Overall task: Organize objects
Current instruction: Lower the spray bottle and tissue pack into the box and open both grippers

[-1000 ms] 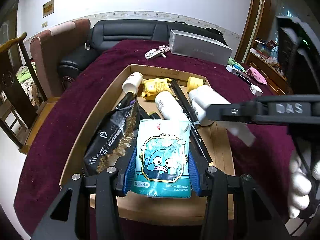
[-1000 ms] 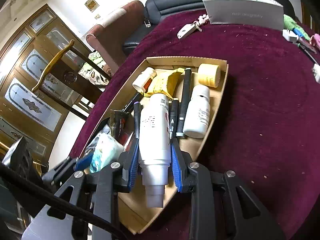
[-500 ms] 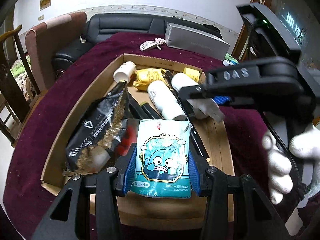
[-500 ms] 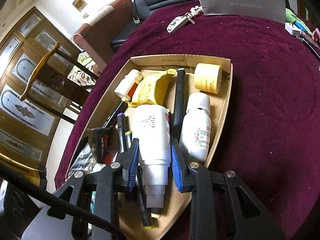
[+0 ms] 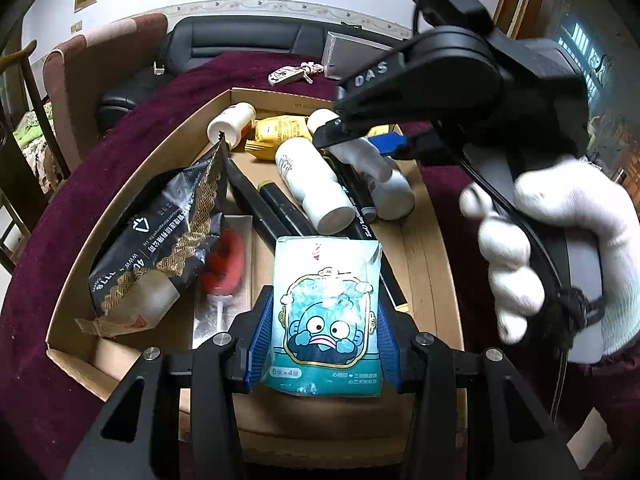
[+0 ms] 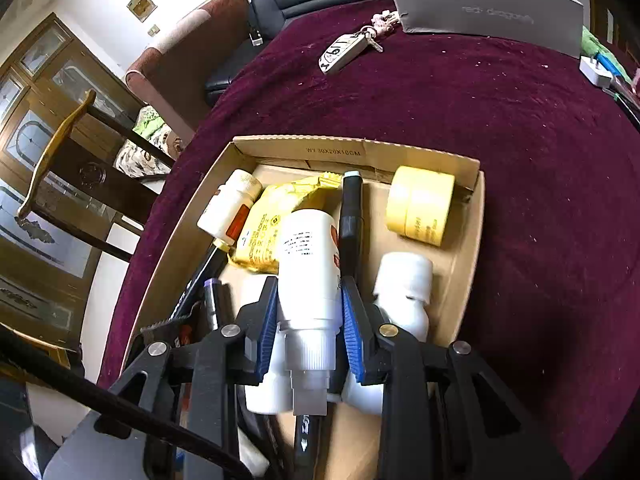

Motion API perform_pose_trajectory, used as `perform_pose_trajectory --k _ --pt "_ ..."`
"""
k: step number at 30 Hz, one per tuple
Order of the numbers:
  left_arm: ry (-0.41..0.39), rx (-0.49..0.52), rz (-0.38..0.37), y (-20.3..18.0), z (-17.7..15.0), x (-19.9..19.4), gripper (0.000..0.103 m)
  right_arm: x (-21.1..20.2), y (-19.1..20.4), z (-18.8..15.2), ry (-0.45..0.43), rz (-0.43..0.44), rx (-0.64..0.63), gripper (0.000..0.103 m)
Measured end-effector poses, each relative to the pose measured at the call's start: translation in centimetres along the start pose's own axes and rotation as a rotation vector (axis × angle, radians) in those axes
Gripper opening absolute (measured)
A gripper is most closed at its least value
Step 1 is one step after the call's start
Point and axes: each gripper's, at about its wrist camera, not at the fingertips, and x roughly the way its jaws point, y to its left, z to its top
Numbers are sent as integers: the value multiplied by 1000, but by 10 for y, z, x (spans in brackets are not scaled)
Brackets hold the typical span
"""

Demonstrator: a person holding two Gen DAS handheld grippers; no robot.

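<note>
left gripper point(image 5: 326, 320) clamped on blue cartoon pouch point(image 5: 326, 320), right gripper point(image 6: 308, 320) clamped on white bottle point(image 6: 308, 268)

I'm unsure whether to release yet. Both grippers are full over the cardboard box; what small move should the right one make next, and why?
Probably lower a little, then open. The right gripper is shut on the white spray bottle, which hangs over the cardboard box above other white bottles and a black marker. The left gripper holds the blue cartoon packet, clear of that spot.
</note>
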Motion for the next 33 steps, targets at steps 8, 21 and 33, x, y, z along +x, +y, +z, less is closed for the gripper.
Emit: perform_pose_trajectory --k 8,21,33 --pt "1 -4 -3 -5 -4 -1 42 8 2 12 0 -33 -12 28" --pt "-11 -3 3 -12 -11 -5 43 16 11 20 -8 -83 -43 28" --pt "-19 -5 10 -16 -14 -10 44 18 33 13 17 -67 -119 28"
